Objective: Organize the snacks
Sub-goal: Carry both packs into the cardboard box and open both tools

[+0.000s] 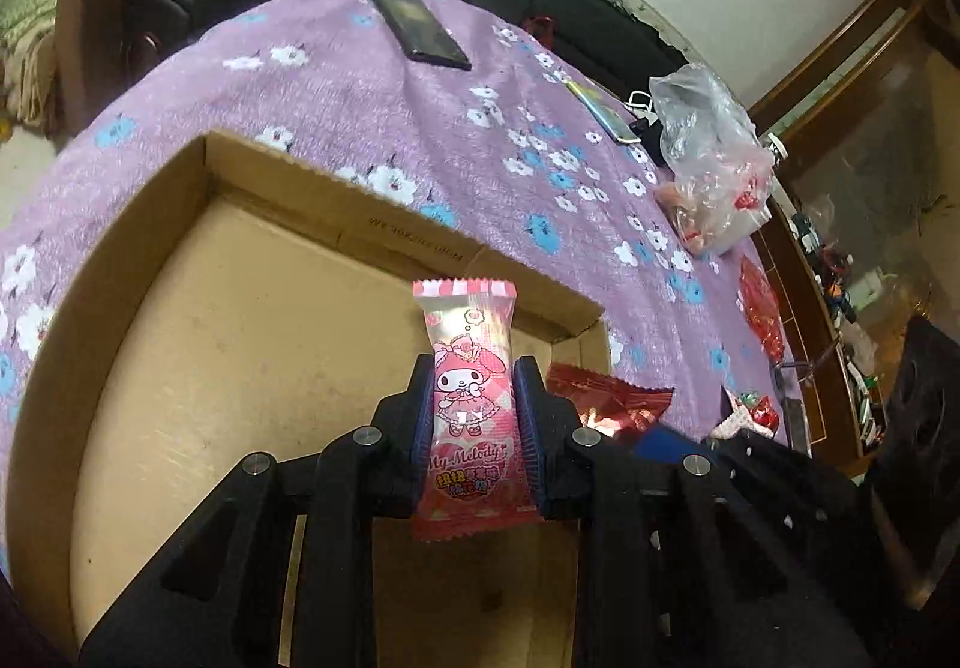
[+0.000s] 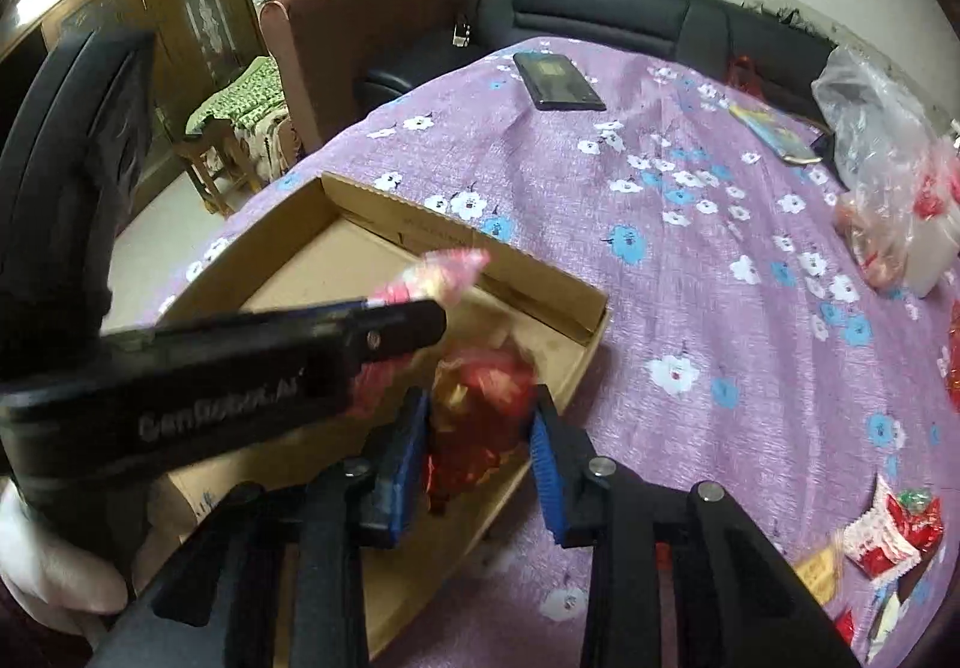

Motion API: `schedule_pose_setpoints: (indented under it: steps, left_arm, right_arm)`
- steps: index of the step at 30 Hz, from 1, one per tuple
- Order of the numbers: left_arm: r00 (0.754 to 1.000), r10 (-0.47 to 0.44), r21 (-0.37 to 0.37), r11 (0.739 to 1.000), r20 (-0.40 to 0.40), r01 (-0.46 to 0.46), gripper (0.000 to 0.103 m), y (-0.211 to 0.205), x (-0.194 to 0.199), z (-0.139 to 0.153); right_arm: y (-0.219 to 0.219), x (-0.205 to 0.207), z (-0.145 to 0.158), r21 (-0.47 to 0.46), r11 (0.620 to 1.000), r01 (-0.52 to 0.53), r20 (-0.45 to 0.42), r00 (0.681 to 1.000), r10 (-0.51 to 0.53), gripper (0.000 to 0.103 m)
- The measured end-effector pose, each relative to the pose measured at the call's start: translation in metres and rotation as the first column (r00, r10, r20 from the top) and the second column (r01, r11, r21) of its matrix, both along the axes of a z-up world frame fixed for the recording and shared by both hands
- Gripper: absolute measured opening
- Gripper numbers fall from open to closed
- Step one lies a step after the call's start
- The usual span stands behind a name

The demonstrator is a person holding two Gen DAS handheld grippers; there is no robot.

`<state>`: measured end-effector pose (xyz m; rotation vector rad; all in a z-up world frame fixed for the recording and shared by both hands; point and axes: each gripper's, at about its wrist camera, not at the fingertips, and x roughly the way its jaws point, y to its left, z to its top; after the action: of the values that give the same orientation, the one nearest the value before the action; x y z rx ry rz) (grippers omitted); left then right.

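My left gripper (image 1: 474,416) is shut on a pink My Melody candy packet (image 1: 465,398), held upright over the open cardboard box (image 1: 360,200). In the right wrist view the same gripper (image 2: 396,320) reaches across from the left, with the pink packet (image 2: 438,278) sticking out of it above the box (image 2: 540,272). My right gripper (image 2: 480,446) hangs over the box's near right corner. A blurred red snack packet (image 2: 480,416) sits loose between its blue pads (image 2: 549,470), which stand apart. The red packet (image 1: 606,398) also shows beside my left fingers.
The box rests on a purple flowered cloth (image 2: 690,248). A dark phone (image 2: 558,80) lies at the far side, a clear plastic bag of snacks (image 2: 888,176) at the right. Several loose packets (image 2: 894,530) lie near the right edge. A hand (image 2: 54,548) shows lower left.
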<state>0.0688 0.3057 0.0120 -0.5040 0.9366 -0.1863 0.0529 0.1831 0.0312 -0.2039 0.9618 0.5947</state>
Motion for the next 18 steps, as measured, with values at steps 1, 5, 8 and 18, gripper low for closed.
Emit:
schedule_pose_setpoints:
  steps: [1, 5, 8, 18]
  left_arm:
    - [1.0, 0.003, 0.006, 1.0, 0.012, -0.003, 0.024, 0.002, -0.004, 0.001]
    - [0.996, 0.072, -0.038, 0.997, 0.056, -0.069, 0.028, 0.012, -0.022, 0.003]
    - [0.992, 0.11, -0.069, 0.992, 0.065, -0.105, 0.028, 0.018, -0.034, -0.002]
    - [0.988, 0.155, -0.098, 0.983, -0.002, -0.154, 0.028, 0.019, -0.055, -0.016]
  right_arm:
    - [-0.001, 0.002, 0.002, 0.023, 1.0, 0.002, -0.006, 1.0, -0.002, 0.045]
    - [-0.012, -0.001, 0.015, 0.069, 0.997, 0.023, 0.02, 1.0, -0.024, 0.06]
    - [-0.031, -0.002, 0.024, 0.111, 0.992, 0.061, 0.02, 0.998, -0.064, 0.06]
    - [-0.153, -0.044, 0.046, 0.185, 0.957, 0.223, 0.019, 0.973, -0.231, 0.06]
